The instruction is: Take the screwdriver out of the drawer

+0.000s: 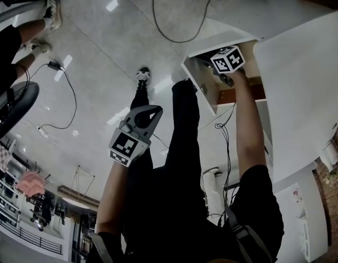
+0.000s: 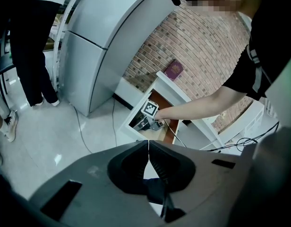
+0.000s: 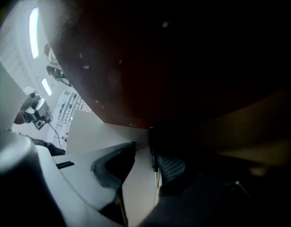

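The white drawer stands pulled out from under the white desk. My right gripper reaches down into it, its marker cube above the drawer's rim. In the right gripper view it is dark inside; the jaws of my right gripper stand apart over the pale drawer floor. A thin dark rod lies along the right finger; I cannot tell whether it is the screwdriver. My left gripper hangs away from the drawer over the floor, its jaws shut and empty.
Cables trail over the glossy grey floor. Another person's legs and shoes stand at the far left. A tall grey cabinet and a brick wall stand behind the desk; a maroon booklet lies on it.
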Available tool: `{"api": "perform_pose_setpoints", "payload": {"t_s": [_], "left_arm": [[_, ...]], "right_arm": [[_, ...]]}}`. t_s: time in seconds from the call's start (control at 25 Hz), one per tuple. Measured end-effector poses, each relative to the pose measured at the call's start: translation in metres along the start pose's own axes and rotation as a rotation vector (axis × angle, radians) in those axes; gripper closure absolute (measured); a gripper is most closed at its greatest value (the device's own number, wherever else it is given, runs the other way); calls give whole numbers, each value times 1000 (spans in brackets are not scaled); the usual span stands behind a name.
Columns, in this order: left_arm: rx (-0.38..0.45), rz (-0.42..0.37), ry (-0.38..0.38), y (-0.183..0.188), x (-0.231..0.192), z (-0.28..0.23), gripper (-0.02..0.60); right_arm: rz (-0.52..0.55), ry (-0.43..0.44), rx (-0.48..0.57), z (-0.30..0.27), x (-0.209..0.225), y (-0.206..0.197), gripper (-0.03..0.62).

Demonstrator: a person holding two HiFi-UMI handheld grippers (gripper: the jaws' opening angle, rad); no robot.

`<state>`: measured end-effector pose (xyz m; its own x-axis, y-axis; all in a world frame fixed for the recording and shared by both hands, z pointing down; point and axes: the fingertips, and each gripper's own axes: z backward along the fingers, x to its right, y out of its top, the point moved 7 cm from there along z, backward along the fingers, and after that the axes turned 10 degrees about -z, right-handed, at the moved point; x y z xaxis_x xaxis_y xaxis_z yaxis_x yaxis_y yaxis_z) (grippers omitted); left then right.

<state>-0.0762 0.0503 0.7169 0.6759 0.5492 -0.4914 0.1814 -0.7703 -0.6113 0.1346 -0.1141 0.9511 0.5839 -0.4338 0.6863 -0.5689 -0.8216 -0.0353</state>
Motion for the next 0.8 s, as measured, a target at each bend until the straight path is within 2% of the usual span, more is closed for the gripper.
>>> {"api": "perform_pose_setpoints", "payload": {"t_s": [0.08, 0.16, 0.2, 0.24, 0.4, 0.48, 0.64, 0.8], "left_arm": [[-1, 3, -2, -1, 1, -1, 564], [-5, 4, -2, -3, 2, 0, 563], [-7, 6, 0, -4, 2, 0, 565], [-9, 10, 3, -5, 1, 0, 563], [-15, 4, 6, -5, 0, -2, 564], [-14, -6, 7, -4, 0, -3, 563], [-11, -2, 10, -3, -1, -2, 564], [-17, 3, 6, -5, -2, -1, 563]], "right_arm": [[18, 70, -25, 4, -3, 1, 417], [-2, 160, -32, 4, -7, -2, 522], [-19, 180, -26, 3, -8, -3, 533], [-31, 181, -15, 3, -7, -4, 502], [-62, 151, 5, 1, 2, -7, 451], [-36, 108, 11, 2, 3, -6, 402], [48, 19, 40, 4, -1, -4, 370], [44, 16, 15, 4, -1, -2, 362]]}}
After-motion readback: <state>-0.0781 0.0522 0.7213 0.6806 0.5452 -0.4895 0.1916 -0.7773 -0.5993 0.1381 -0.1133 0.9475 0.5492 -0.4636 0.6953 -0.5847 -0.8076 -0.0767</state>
